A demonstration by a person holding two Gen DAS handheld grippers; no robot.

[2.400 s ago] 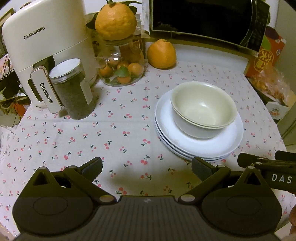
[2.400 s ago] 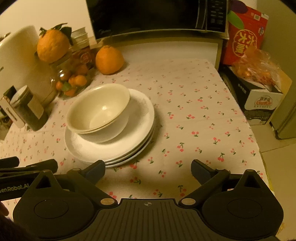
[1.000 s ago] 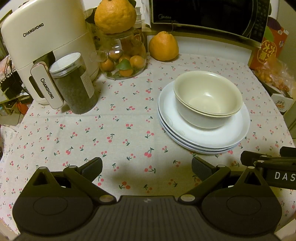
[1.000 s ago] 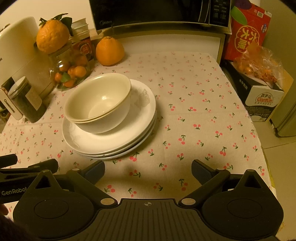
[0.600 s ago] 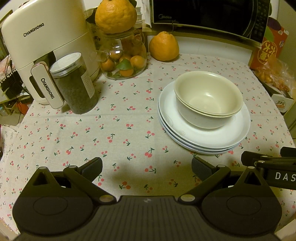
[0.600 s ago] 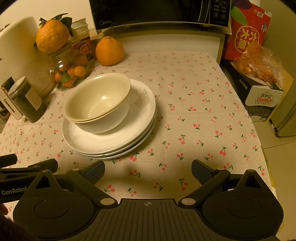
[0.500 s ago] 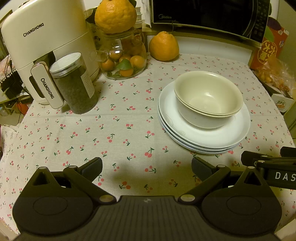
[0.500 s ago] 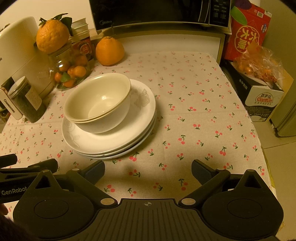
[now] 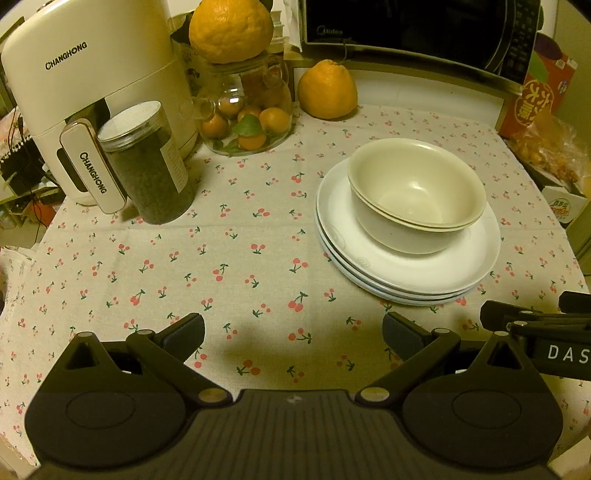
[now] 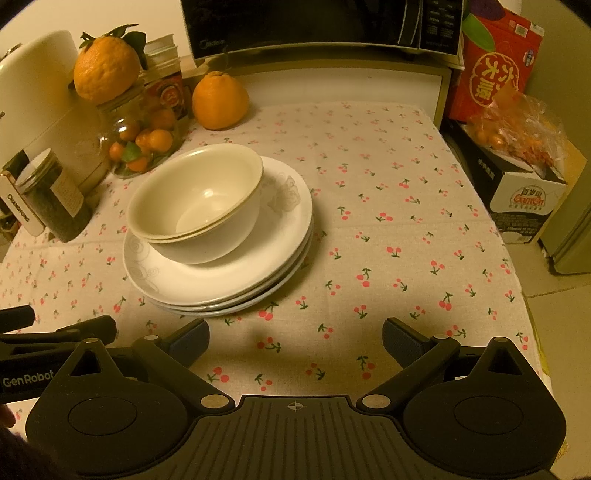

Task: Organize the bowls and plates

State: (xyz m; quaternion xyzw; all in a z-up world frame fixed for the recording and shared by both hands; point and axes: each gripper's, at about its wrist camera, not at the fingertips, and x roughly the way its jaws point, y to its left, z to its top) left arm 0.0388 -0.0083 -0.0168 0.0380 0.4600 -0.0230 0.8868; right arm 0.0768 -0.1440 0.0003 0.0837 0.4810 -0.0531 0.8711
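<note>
We're holding both claws released, gripping nothing, above the near edge of the bench [image 9: 240, 258]. Left claw [image 9: 293, 334] is sitting with its jaws spread wide over bare cherry-print cloth; right claw [image 10: 295, 338] likewise.

Bowls [image 9: 415, 194]: two cream ones nested, sitting on the stack of plates [image 9: 406, 273]. From the left wrist view the stack is lying at 1 o'clock, apart from the claw; from the right wrist view it's lying at 11 o'clock. The bowls are sitting off-centre on the top plate, toward the far-left rim in the right view. We're counting at least three plates; exact number unclear.

Behind, at 11 o'clock in the left view: dark-filled canister [image 9: 147, 166] just beside the white Changhong appliance [image 9: 92, 92], then a glass jar of small citrus [image 9: 245, 118] with a large orange [image 9: 231, 27] on top. Another orange [image 9: 327, 90] is sitting at 12 o'clock below the microwave [image 9: 417, 33].

The right claw's tip is showing at 3 o'clock in the left view.
</note>
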